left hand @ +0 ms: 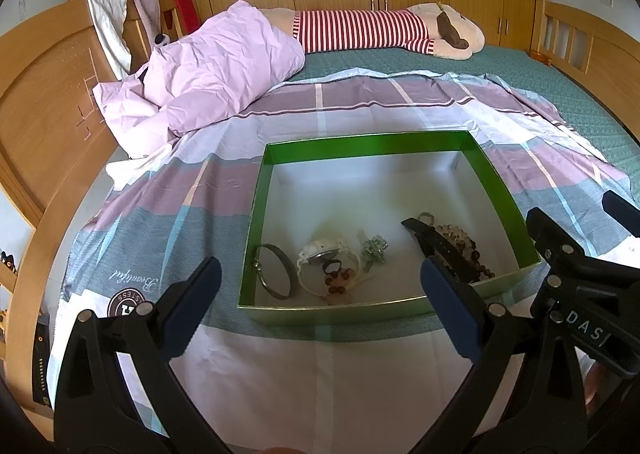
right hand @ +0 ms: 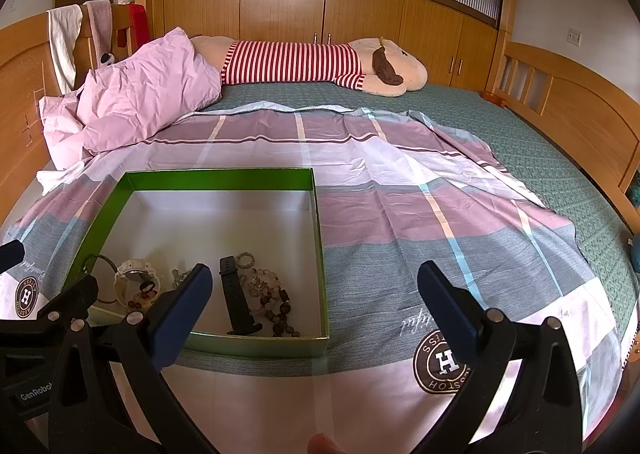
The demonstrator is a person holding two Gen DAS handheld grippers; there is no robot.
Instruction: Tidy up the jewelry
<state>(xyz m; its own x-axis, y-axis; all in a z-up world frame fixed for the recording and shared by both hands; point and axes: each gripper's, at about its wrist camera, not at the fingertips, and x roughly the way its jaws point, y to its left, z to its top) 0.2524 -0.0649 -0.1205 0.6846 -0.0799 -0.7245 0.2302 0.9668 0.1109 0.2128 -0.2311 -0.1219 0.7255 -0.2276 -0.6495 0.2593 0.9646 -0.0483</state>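
A green box (left hand: 256, 213) (right hand: 318, 238) with a white floor lies open on the bed sheet. Inside it are a dark bangle (left hand: 276, 272), a white watch (left hand: 324, 252) (right hand: 134, 274), a small green trinket (left hand: 374, 250), a black watch strap (left hand: 440, 250) (right hand: 236, 296) and brown bead bracelets (left hand: 466, 244) (right hand: 276, 304). My left gripper (left hand: 320, 298) hangs open just in front of the box's near wall, holding nothing. My right gripper (right hand: 316, 298) is open too, over the box's near right corner and the sheet, also holding nothing.
The box rests on a checked pink, grey and white sheet (right hand: 400, 221) spread over a green mattress (right hand: 540, 141). A pink pillow (left hand: 224, 61) and a striped plush toy (left hand: 380, 29) lie at the far side. Wooden bed boards (left hand: 44, 125) (right hand: 580, 113) flank the bed.
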